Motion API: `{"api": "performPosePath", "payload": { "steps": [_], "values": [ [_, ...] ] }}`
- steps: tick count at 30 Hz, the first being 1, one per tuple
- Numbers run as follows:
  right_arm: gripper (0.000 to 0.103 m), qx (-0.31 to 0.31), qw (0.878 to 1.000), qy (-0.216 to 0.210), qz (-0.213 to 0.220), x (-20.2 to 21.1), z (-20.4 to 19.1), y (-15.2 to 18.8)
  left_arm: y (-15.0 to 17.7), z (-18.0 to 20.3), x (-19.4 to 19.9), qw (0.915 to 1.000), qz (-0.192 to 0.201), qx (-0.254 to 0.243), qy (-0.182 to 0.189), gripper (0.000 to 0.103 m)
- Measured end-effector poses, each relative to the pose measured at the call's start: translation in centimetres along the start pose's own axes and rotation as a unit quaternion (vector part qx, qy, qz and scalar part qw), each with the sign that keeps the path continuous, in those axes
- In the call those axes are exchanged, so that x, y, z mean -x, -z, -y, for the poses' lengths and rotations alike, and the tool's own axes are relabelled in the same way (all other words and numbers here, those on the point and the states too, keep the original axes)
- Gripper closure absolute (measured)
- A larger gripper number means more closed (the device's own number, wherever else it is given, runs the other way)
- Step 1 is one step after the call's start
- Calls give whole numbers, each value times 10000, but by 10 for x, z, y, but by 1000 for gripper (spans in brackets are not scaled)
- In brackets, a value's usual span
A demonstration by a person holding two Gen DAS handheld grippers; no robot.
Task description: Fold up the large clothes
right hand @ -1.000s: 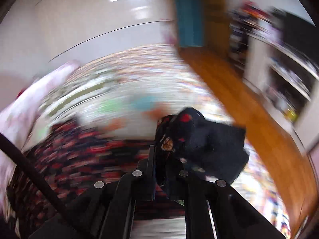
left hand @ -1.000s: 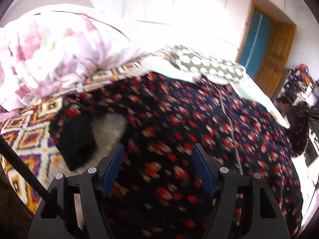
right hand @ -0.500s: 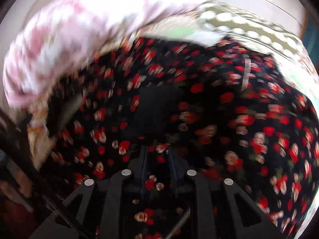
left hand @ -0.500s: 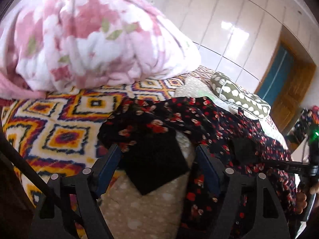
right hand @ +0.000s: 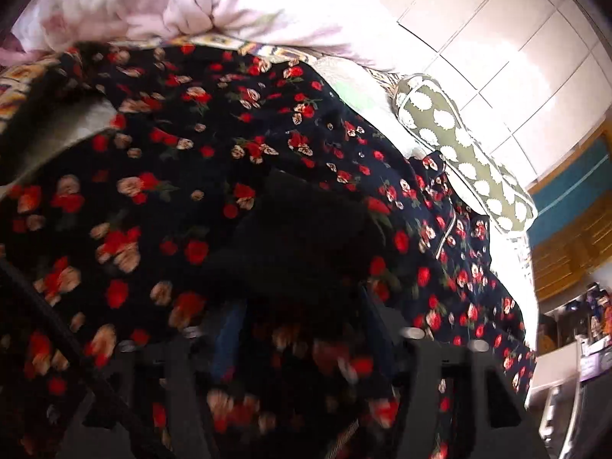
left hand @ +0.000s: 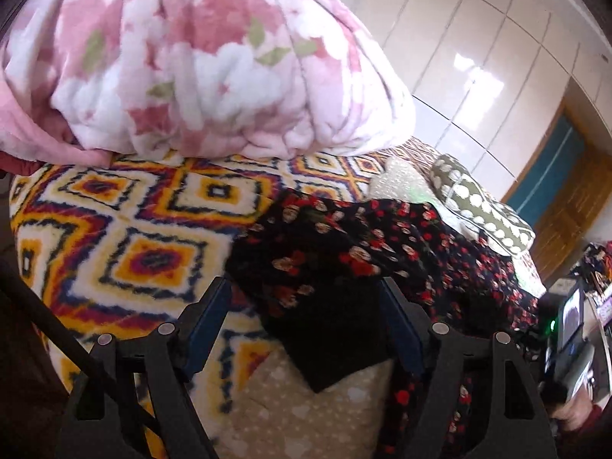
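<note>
A large black garment with red and cream flowers (left hand: 344,244) lies spread on the bed; it fills the right wrist view (right hand: 229,145). Its plain black cuff (left hand: 336,329) lies between the fingers of my left gripper (left hand: 306,306), which is open and hovers just over it. My right gripper (right hand: 302,306) now has its fingers apart, with dark folded cloth (right hand: 306,229) lying just ahead of them. The fingers are blurred and partly lost against the fabric. The right gripper also shows at the right edge of the left wrist view (left hand: 566,329).
A pink floral duvet (left hand: 199,61) is piled at the bed's head. A colourful diamond-pattern blanket (left hand: 145,237) covers the bed. A green pillow with white dots (left hand: 482,206) lies at the far side. A beige pillow (left hand: 298,413) lies under my left gripper. Shelves (right hand: 589,329) stand at right.
My right gripper swung over the garment with the fold, lowered it, and its fingers have come apart. My left gripper moved toward the black cuff and stayed open.
</note>
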State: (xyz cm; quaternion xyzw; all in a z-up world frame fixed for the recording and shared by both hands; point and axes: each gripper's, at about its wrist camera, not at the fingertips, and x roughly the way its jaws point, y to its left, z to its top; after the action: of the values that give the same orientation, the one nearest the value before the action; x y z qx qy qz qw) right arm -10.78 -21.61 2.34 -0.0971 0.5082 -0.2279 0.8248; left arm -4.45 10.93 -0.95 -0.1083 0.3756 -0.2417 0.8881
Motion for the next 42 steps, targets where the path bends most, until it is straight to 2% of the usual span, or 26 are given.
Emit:
{"api": "performPosePath", "payload": {
  "steps": [1,3,7,10,12,13,15,16,17,19,21,22,23,26,28,29,30,31,32,33,37,40,42],
  "values": [
    [93,-261,9996,-129,-51,0,9,-6,-2,-5,0,10000,25,54,-64,26],
    [93,-647,9977,-171,122,14,25,-22,-7,-15,0,9997,82,181,-135,26],
    [93,-1565,9858,-371,475,38,55,-63,-14,-37,-1,9980,132,535,-298,26],
    [93,-1899,9796,-512,424,22,50,-91,-19,-54,-3,9959,131,786,-426,26],
    [86,-1777,9828,-500,8,-8,29,-100,-22,-62,-2,9946,176,869,-544,26],
    [81,-1701,9828,-672,-241,-24,17,-100,-23,-66,-1,9939,212,902,-600,26],
    [67,-1736,9799,-844,-499,-40,1,-94,-27,-76,4,9920,316,986,-725,26],
    [65,-1758,9809,-766,-325,-34,-2,-91,-28,-81,5,9907,359,1047,-791,26],
    [59,-1756,9814,-769,-99,-23,-6,-89,-30,-86,7,9895,383,1111,-838,26],
    [57,-1714,9786,-1080,351,7,-14,-87,-32,-97,7,9873,385,1267,-880,26],
    [57,-1622,9735,-1510,569,29,-23,-87,-32,-105,5,9848,338,1445,-905,26],
    [56,-1565,9690,-1807,622,37,-31,-88,-32,-109,4,9838,320,1523,-892,26],
    [54,-1440,9600,-2304,673,49,-43,-89,-31,-110,4,9832,300,1578,-868,26],
    [37,-1002,9425,-3100,745,69,-79,-91,-30,-109,3,9837,279,1552,-864,26],
    [34,-774,9422,-3183,707,70,-103,-90,-30,-105,3,9843,305,1472,-925,26],
    [34,-649,9462,-3098,668,68,-115,-90,-31,-104,4,9845,309,1449,-941,26],
    [35,-471,9546,-2882,592,63,-131,-90,-30,-103,4,9846,302,1450,-927,26],
    [40,-393,9580,-2794,518,58,-138,-89,-30,-103,4,9846,288,1470,-902,26],
    [82,-279,9617,-2702,361,52,-147,-89,-30,-102,4,9847,281,1482,-872,26],
    [99,-187,9614,-2741,160,46,-151,-89,-30,-102,5,9849,284,1476,-863,26],
    [99,-445,9618,-2652,517,76,-113,-92,-30,-89,8,9873,325,1295,-857,26],
    [99,-692,9683,-2233,881,113,-43,-86,-28,-76,8,9902,322,1103,-794,26],
    [99,-913,9725,-1916,958,127,5,-78,-27,-62,8,9930,291,948,-648,26]
  ]
}}
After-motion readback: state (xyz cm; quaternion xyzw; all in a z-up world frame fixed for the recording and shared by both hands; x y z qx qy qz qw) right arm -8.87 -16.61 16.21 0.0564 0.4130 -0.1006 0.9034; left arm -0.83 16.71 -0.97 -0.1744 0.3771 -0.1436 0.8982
